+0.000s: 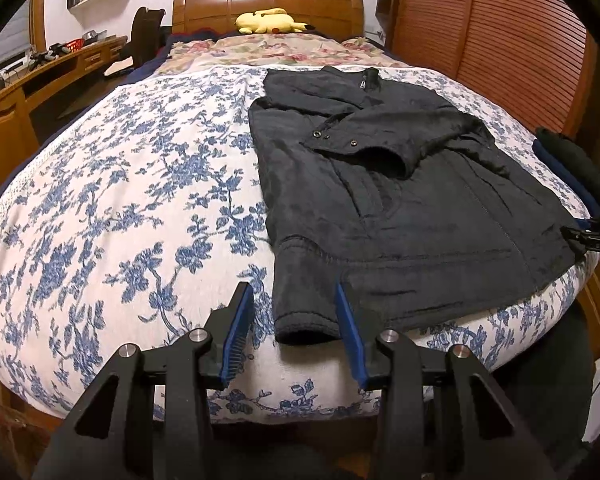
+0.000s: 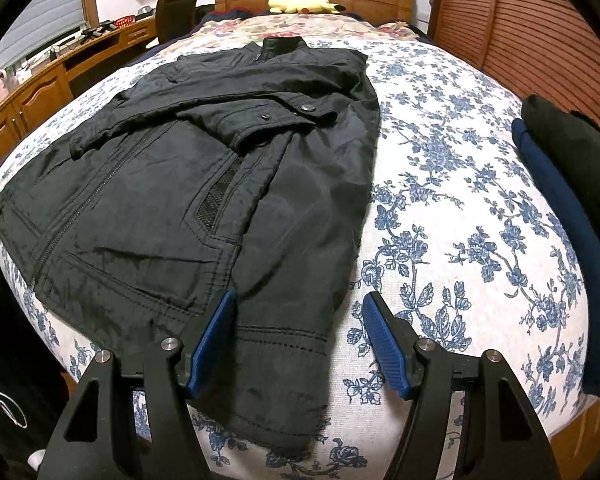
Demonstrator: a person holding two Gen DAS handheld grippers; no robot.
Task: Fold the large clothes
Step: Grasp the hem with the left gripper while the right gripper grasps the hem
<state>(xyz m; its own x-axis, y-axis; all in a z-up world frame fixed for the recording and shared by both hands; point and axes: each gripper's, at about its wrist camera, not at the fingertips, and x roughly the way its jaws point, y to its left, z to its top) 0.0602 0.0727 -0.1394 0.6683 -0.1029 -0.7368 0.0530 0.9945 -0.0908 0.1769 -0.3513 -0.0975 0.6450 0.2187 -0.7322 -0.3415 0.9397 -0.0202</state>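
Black jacket (image 1: 400, 200) flat on the bed (image 1: 120, 200); left tongs (image 1: 296, 332) spread around a sleeve cuff, right tongs (image 2: 296, 344) spread over the other sleeve.

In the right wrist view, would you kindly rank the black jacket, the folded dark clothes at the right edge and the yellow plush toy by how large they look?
1. Black jacket, by far the largest.
2. Folded dark clothes, partly cut off by the frame.
3. Yellow plush toy, smallest, though it lies farthest away, which shrinks it.
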